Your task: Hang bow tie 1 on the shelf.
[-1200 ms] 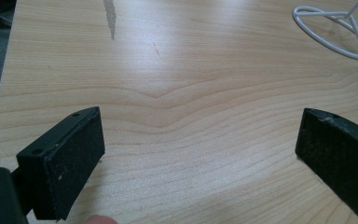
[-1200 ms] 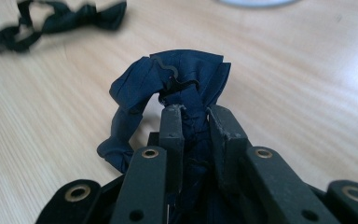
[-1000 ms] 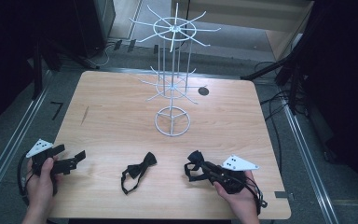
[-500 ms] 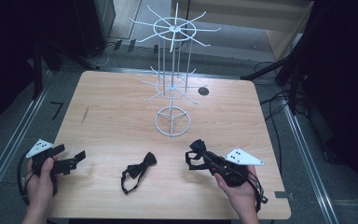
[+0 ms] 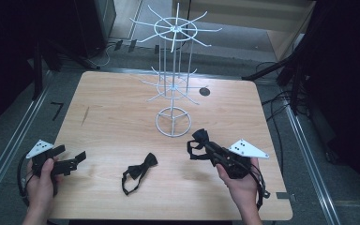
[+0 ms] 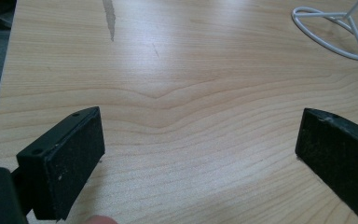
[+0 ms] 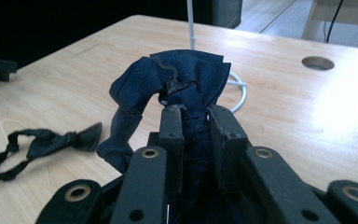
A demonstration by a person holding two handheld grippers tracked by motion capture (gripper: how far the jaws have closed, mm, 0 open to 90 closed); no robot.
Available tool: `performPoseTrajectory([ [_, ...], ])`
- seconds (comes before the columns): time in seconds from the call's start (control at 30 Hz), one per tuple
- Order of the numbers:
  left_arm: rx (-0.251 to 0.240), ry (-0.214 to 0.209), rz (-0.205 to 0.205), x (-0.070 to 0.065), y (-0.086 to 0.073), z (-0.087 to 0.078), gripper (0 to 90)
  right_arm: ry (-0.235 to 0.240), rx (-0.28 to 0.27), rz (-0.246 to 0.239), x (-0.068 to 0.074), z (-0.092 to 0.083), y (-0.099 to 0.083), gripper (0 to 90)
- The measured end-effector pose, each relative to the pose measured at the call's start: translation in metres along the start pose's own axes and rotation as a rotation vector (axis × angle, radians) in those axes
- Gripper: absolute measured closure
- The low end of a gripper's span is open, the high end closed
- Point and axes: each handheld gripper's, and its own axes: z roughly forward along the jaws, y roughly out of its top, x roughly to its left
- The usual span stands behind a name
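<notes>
Two bow ties here. The navy bow tie (image 7: 186, 77) is soft, crumpled fabric w/ a small metal hook clasp on top, pinched between the jaws of the right gripper (image 7: 196, 114), lifted off the table just in front of the rack's ring base; its strap loop droops to the left. In the high view the same tie (image 5: 199, 138) sits at the tip of the right gripper (image 5: 206, 146), held by the person's right hand (image 5: 240, 183). The black bow tie (image 5: 139, 171) lies flat on the wood w/ its band curled in a loop, between the two hands, touching neither.

Left gripper (image 5: 75, 159) rests near the table's front-left corner; its jaws stand wide apart w/ nothing between them, rough matte black pads (image 6: 74, 163) over bare wood.

Table (image 5: 112, 117): pale wood-grain laminate, rounded corners, a dark streak at left, a round cable hole (image 5: 205, 92) toward the back. White wire rack (image 5: 173, 75): thin rods, two tiers of radiating hooks, ring base.

Room beyond is dark; grey floor, cables at right. Gripper body hides the navy tie's lower part.
</notes>
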Motion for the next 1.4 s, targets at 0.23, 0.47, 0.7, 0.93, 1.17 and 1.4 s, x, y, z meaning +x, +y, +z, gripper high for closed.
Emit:
performPoseTrajectory([
  [0.23, 0.0, 0.0, 0.0, 0.0, 0.0, 0.0, 1.6, -0.002, -0.022, 0.007, 0.0, 0.005, 0.011, 77.3],
  [0.47, 0.0, -0.001, 0.001, 0.0, 0.0, 0.0, 1.6, -0.005, -0.051, 0.013, 0.0, 0.008, 0.022, 77.3],
  [0.7, -0.001, -0.002, 0.0, 0.0, 0.0, 0.0, 1.6, -0.015, -0.074, 0.023, -0.001, 0.008, 0.03, 77.3],
  [0.93, -0.002, -0.006, 0.001, 0.0, 0.0, 0.0, 1.6, -0.027, -0.09, 0.032, -0.004, 0.007, 0.038, 77.3],
  [1.17, -0.002, -0.009, 0.004, 0.0, 0.0, 0.0, 1.6, -0.036, -0.102, 0.029, -0.004, 0.006, 0.044, 77.3],
  [1.4, -0.004, -0.009, 0.006, -0.001, 0.0, 0.0, 1.6, -0.04, -0.114, 0.032, -0.004, 0.007, 0.049, 77.3],
])
